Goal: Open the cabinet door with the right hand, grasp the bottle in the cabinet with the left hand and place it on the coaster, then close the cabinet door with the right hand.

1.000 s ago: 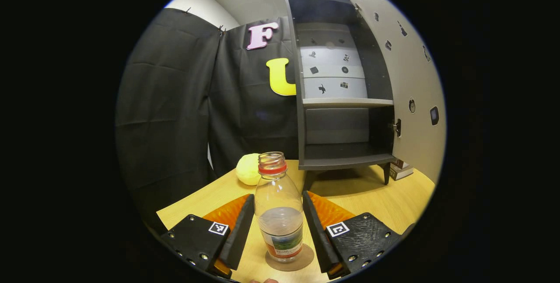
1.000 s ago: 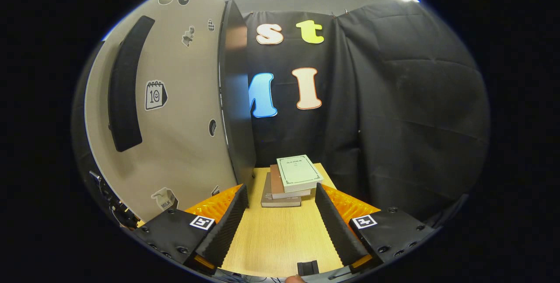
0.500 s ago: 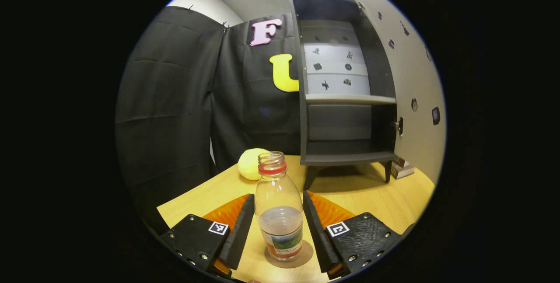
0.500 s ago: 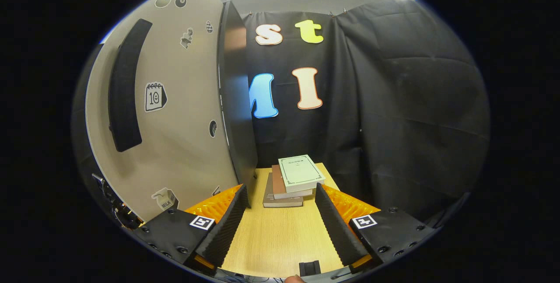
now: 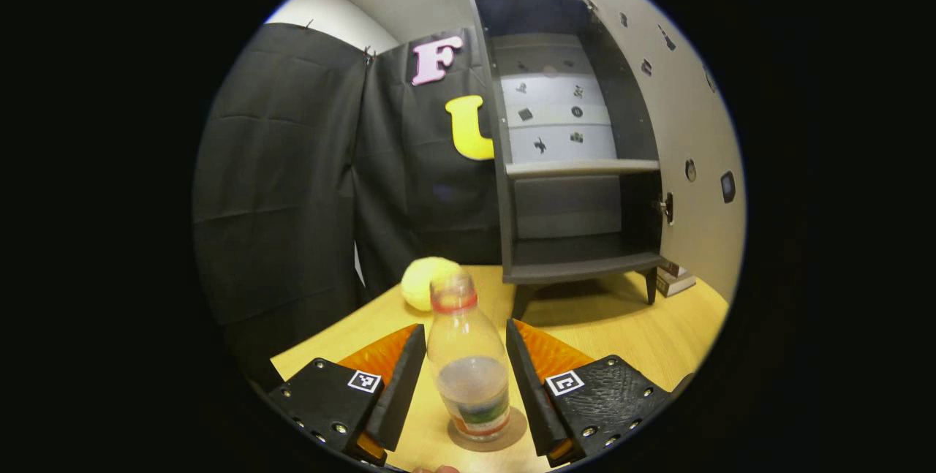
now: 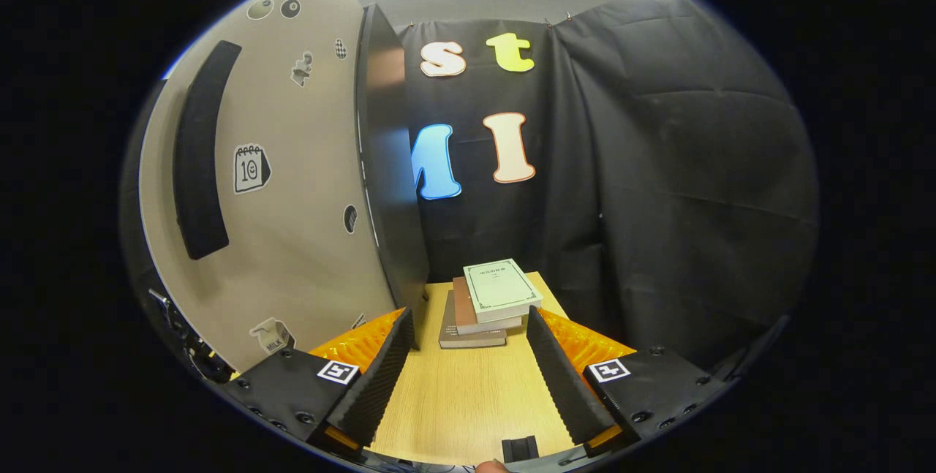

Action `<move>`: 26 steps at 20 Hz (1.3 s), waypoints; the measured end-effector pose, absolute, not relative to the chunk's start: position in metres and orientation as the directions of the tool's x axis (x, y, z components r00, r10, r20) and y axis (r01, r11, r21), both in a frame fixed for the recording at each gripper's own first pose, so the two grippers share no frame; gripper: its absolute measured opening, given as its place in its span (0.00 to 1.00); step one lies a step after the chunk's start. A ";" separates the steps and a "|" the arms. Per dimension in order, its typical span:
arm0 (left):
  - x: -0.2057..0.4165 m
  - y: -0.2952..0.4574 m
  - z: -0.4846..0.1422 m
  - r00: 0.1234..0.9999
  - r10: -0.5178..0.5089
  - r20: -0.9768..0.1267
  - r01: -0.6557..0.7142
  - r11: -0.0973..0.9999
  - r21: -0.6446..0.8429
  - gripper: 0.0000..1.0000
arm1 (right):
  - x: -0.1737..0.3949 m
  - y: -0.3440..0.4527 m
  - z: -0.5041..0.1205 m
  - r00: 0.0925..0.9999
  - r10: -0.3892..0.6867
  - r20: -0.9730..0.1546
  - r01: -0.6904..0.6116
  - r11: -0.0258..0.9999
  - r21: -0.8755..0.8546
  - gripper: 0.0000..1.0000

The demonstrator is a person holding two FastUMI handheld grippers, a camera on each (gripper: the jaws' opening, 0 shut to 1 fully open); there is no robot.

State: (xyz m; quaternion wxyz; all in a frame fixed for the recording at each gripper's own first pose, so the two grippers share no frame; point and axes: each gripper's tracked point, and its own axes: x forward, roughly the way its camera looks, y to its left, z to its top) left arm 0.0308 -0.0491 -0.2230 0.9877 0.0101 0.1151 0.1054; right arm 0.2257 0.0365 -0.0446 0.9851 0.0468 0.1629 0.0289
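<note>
Left gripper view: bottle (image 5: pixel 468 363) upright on the round coaster (image 5: pixel 488 430), low centre of the frame, long axis vertical, neck uncapped. Sits between the left gripper (image 5: pixel 468 378) fingers, which stand apart with a thin gap on each side; no pressing seen. Placement judged done.

Cabinet (image 5: pixel 578 166) open in the upper right of the same frame, shelves bare, door (image 5: pixel 687 137) swung wide along the right edge.

Right gripper view: same door (image 6: pixel 292 188) fills the left of the frame, its free edge running top to bottom just left of centre. Right gripper (image 6: pixel 468 378) spread open, holding nothing, low centre, with the door edge just beyond its left finger. Door lies to that gripper's left and very near; far nearer than the left one, so the closing push looks to be leftward against the panel.

Count: one bottle, one coaster, one cabinet, one door, two grippers, one yellow ball (image 5: pixel 428 283) on the worktop (image 5: pixel 658 341), three stacked books (image 6: pixel 486 305).
</note>
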 end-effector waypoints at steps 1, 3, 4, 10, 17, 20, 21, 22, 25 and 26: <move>0.035 -0.049 -0.216 0.953 0.210 -0.217 -0.203 0.978 0.051 0.64 | 0.227 0.036 -0.045 0.945 0.074 -0.318 -0.041 0.993 0.109 0.98; 0.045 -0.049 -0.205 0.956 0.207 -0.206 -0.200 0.978 0.056 0.64 | 0.229 0.038 -0.045 0.945 0.080 -0.317 -0.041 0.991 0.127 0.98; 0.048 -0.049 -0.201 0.957 0.206 -0.205 -0.199 0.978 0.055 0.64 | 0.229 0.039 -0.045 0.945 0.085 -0.315 -0.044 0.990 0.135 0.98; 0.062 -0.050 -0.184 0.957 0.203 -0.206 -0.192 0.979 0.076 0.64 | 0.230 0.037 -0.035 0.954 0.095 -0.285 -0.054 0.987 0.149 0.98; 0.051 -0.049 -0.062 0.973 0.204 -0.105 -0.194 0.976 0.098 0.64 | 0.235 0.043 0.015 0.970 0.144 -0.195 -0.106 0.976 0.192 0.98; 0.040 -0.041 -0.007 0.977 0.206 -0.053 -0.199 0.974 0.107 0.64 | 0.236 0.056 0.045 0.975 0.173 -0.143 -0.142 0.969 0.200 0.98; 0.036 -0.037 0.004 0.978 0.204 -0.046 -0.199 0.975 0.104 0.64 | 0.235 0.062 0.054 0.974 0.183 -0.130 -0.155 0.967 0.200 0.98; 0.034 -0.032 0.017 0.978 0.203 -0.037 -0.199 0.975 0.098 0.64 | 0.234 0.070 0.061 0.974 0.194 -0.119 -0.168 0.966 0.196 0.98; 0.028 -0.016 0.033 0.980 0.195 -0.042 -0.192 0.979 0.061 0.63 | 0.230 0.089 0.079 0.974 0.207 -0.094 -0.190 0.968 0.165 0.98; 0.028 -0.009 0.036 0.981 0.191 -0.045 -0.189 0.981 0.047 0.63 | 0.229 0.094 0.082 0.976 0.198 -0.093 -0.183 0.972 0.150 0.92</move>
